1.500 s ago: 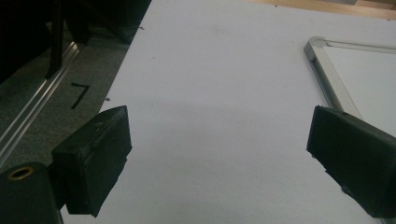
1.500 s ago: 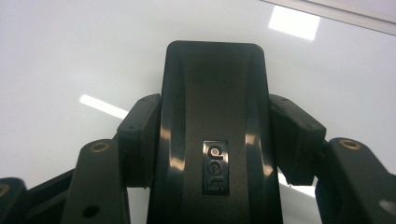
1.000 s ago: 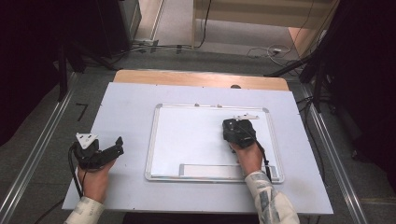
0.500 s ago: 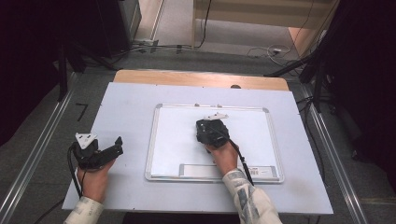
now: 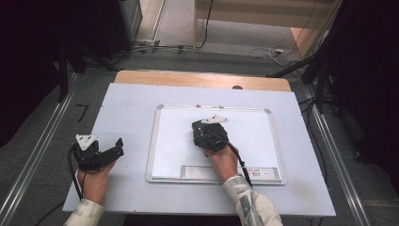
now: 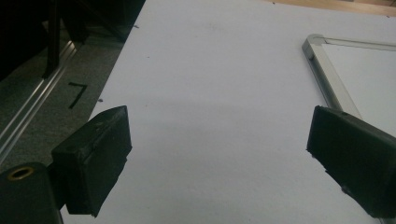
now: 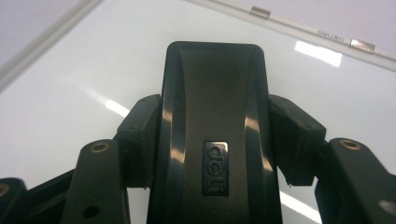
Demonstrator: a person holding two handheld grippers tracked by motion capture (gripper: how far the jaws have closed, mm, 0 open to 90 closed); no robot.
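Light falls from overhead and is even on the pale table (image 5: 131,108), while the floor and corners around it sink into near black. The high view is soft and grainy. In the right gripper view, bright glare streaks cross the whiteboard (image 7: 70,84) on both sides of the fingers (image 7: 140,135), and highlights gleam on the glossy black eraser (image 7: 210,116) between them. In the left gripper view the fingers (image 6: 93,158) are blurred, with a faint shadow ahead of them
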